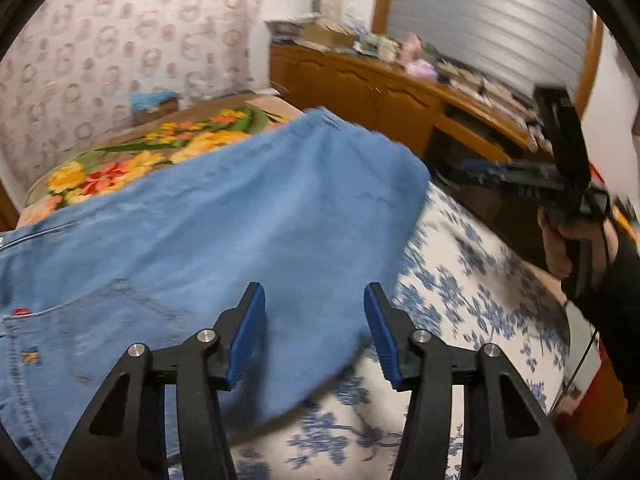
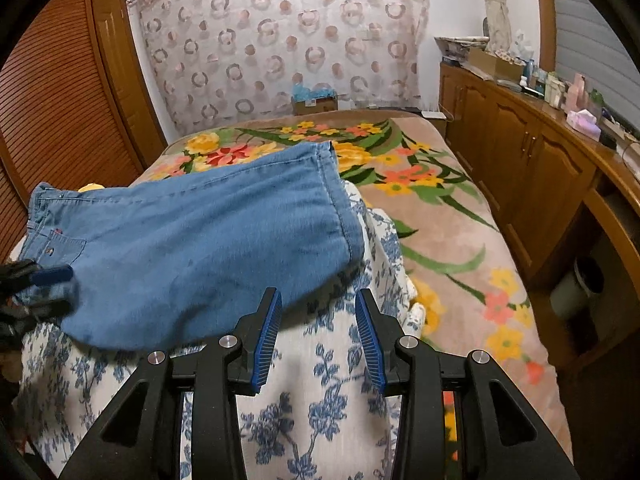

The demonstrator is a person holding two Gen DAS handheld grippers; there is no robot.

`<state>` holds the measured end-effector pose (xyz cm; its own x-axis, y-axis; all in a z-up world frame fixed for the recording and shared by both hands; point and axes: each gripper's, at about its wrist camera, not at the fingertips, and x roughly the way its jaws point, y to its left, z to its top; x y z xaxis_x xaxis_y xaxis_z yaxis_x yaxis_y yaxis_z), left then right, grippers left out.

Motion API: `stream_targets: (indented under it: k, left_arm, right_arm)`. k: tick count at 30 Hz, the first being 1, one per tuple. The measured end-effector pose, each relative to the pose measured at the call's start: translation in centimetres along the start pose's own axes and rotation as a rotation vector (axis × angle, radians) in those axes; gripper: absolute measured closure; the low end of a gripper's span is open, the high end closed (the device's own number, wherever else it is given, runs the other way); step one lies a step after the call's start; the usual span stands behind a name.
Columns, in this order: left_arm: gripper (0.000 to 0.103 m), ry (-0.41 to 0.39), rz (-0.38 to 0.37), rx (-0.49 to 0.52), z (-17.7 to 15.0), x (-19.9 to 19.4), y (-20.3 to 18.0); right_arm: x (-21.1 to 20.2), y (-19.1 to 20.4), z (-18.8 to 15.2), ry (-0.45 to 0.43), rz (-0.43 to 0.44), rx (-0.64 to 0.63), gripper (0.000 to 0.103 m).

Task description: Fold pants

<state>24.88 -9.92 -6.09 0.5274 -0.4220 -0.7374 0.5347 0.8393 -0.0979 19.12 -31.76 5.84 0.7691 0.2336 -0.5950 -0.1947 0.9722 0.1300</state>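
Observation:
Blue denim pants point(image 1: 224, 216) lie folded on a white cover with blue flowers point(image 1: 472, 292), spread across the bed. A back pocket with a red tab shows at the left. My left gripper point(image 1: 314, 300) is open and empty, just above the near edge of the pants. The pants also show in the right wrist view point(image 2: 200, 244), with the leg hems at the far right end. My right gripper point(image 2: 318, 304) is open and empty, above the flowered cover point(image 2: 320, 380) beside the pants' near right edge. The right gripper also shows in the left wrist view point(image 1: 472, 172), raised at the right.
A floral blanket point(image 2: 440, 216) covers the rest of the bed. A wooden cabinet point(image 2: 520, 152) with cluttered items runs along the right. A louvred wooden door point(image 2: 52, 100) stands at the left. A patterned curtain point(image 2: 280, 40) hangs behind, with a small box point(image 2: 314, 104) below it.

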Motion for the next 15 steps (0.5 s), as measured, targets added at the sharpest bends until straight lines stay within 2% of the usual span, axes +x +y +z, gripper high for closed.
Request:
stream_targets:
  k: [8,11,12,13,15]
  left_arm:
    - [0.043,0.1,0.0,0.075,-0.5,3.5,-2.4]
    - [0.043,0.104,0.042,0.12,-0.7,4.2,-2.7]
    - [0.054,0.105,0.05,0.127,-0.7,4.2,-2.7]
    - [0.077,0.099,0.056,0.127,-0.5,4.1,-2.5]
    - [0.092,0.086,0.039,0.096,0.1,3.7,-1.6]
  right_arm:
    - [-0.2,0.2,-0.3,0.002,0.017,0.011,0.063]
    - [-0.4,0.3,-0.6,0.005,0.018,0.019,0.063]
    - [-0.3,0.2,-0.6,0.007,0.019,0.021,0.063]
    - [-0.2,0.3,-0.6,0.009,0.019,0.022,0.063]
    - [-0.2,0.3,-0.6,0.012,0.023,0.024,0.063]
